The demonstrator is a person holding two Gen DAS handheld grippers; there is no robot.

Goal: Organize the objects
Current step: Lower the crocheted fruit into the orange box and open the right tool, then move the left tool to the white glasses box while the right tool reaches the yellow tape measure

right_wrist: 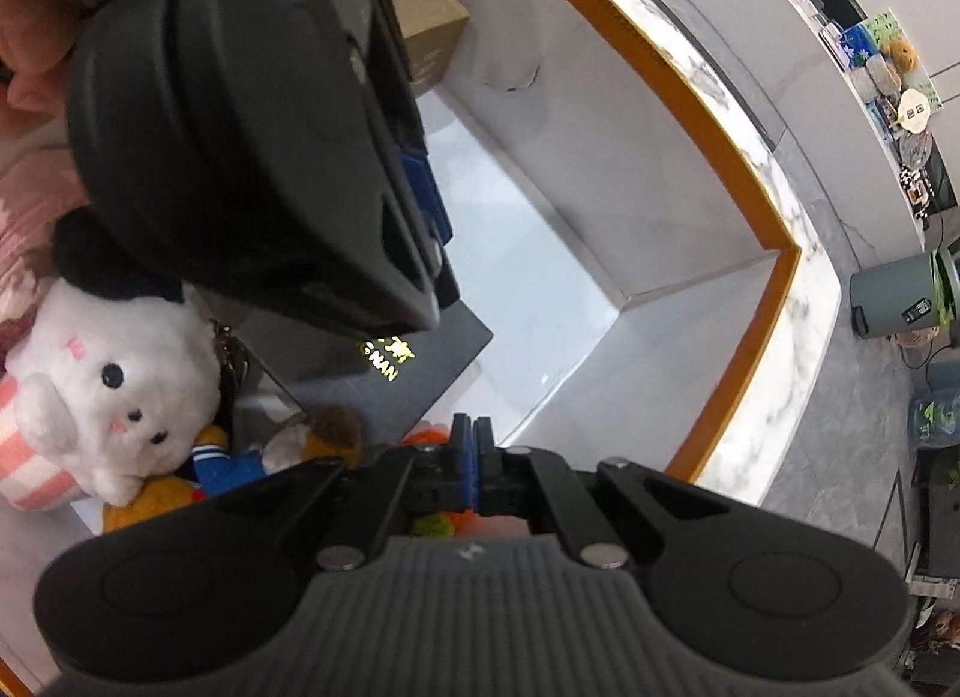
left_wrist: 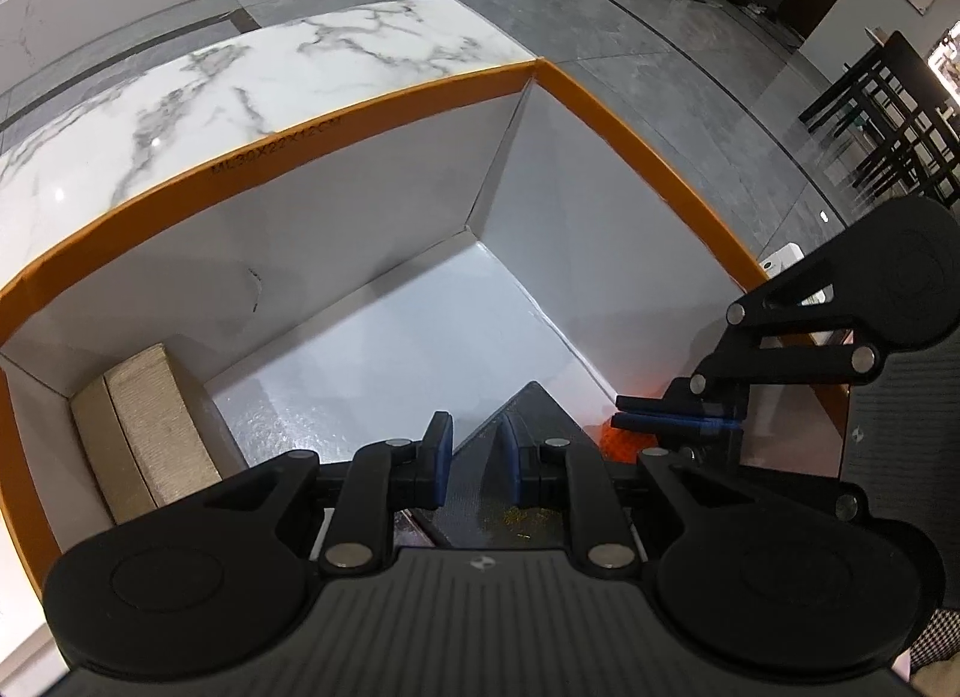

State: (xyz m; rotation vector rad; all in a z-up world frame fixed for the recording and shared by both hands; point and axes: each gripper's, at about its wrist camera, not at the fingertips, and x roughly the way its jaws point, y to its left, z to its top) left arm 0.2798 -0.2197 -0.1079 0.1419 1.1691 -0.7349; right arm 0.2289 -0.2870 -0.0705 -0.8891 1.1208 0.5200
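On a marble table, the orange-rimmed box has bare floor toward its far corner. Inside it, the left gripper clamps a dark flat box; the right gripper is closed, empty.

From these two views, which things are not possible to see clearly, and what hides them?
- Dark flat box, left wrist view: its near part is behind the left gripper, so its full shape is unclear.
- Gold print on it, right wrist view: the left gripper's body cuts it off, so it is unreadable.
- Orange item by the right gripper: mostly hidden. No view shows whether the shut jaws pinch it.
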